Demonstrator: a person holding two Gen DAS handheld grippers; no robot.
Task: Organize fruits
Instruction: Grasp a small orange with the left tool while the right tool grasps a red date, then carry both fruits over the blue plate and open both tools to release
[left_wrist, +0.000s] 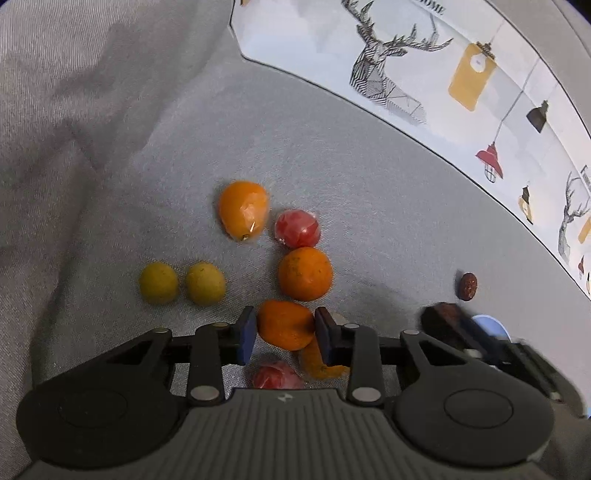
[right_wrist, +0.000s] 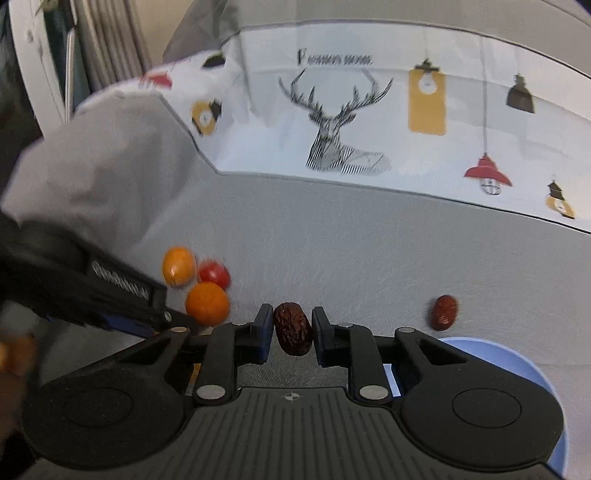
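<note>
Two handheld grippers work over a grey fabric surface, apparently a sofa seat, with a white cushion (right_wrist: 332, 122) printed with a deer head and hanging lamps lying behind it. In the left wrist view, the left gripper (left_wrist: 285, 332) has its two blue-padded fingers set on either side of a small orange citrus fruit (left_wrist: 285, 325), both pads touching its skin, so it appears to be gripped or on the point of being gripped. Just beyond it lie the rest of the loose fruits, clustered together: a round orange (left_wrist: 305, 273), a red tomato-like fruit (left_wrist: 297, 229), a larger pale orange fruit (left_wrist: 243, 209) and, off to the left, two yellow-green round fruits (left_wrist: 159, 282) touching side by side. Another red fruit (left_wrist: 277, 374) and an orange piece sit under the gripper, partly hidden. In the right wrist view, the right gripper (right_wrist: 293, 330) holds a wrinkled dark red date (right_wrist: 293, 328) upright between its narrowed pads. A second date (right_wrist: 444, 312) lies apart on the fabric to the right, near the rim of a light blue bowl (right_wrist: 517, 365) at the lower right, probably where the dates are meant to go. The bowl's inside is hidden, so its contents cannot be told. Each hand seems to be sorting one kind of fruit.
</note>
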